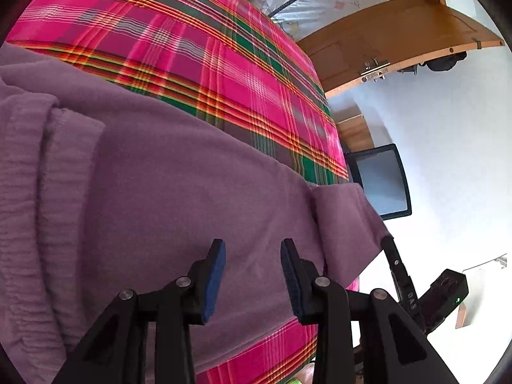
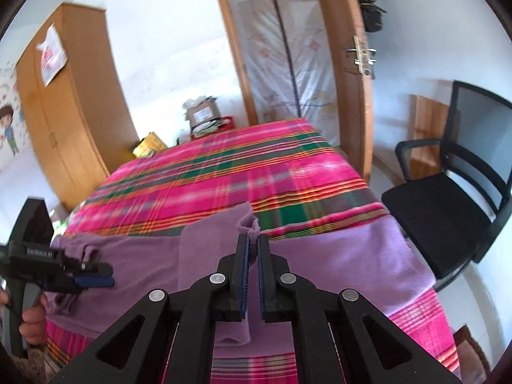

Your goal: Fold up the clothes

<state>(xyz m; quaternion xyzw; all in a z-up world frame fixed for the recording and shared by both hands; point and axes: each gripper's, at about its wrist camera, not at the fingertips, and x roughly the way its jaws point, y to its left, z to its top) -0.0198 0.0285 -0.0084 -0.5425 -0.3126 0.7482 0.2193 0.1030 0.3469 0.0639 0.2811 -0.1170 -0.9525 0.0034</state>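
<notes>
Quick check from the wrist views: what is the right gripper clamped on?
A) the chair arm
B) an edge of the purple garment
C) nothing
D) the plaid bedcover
B: the right gripper pinches a raised edge of the purple garment between its shut pads.

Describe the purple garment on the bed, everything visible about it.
The soft purple fleece-like garment lies spread across the near part of the pink, green and orange plaid bedspread, mostly flat. A ribbed, gathered band bunches at one end. The right claw is shut on a raised fold of it, whose stitched edge pokes above the pads. The left claw hovers open over the cloth, gripping nothing.
</notes>
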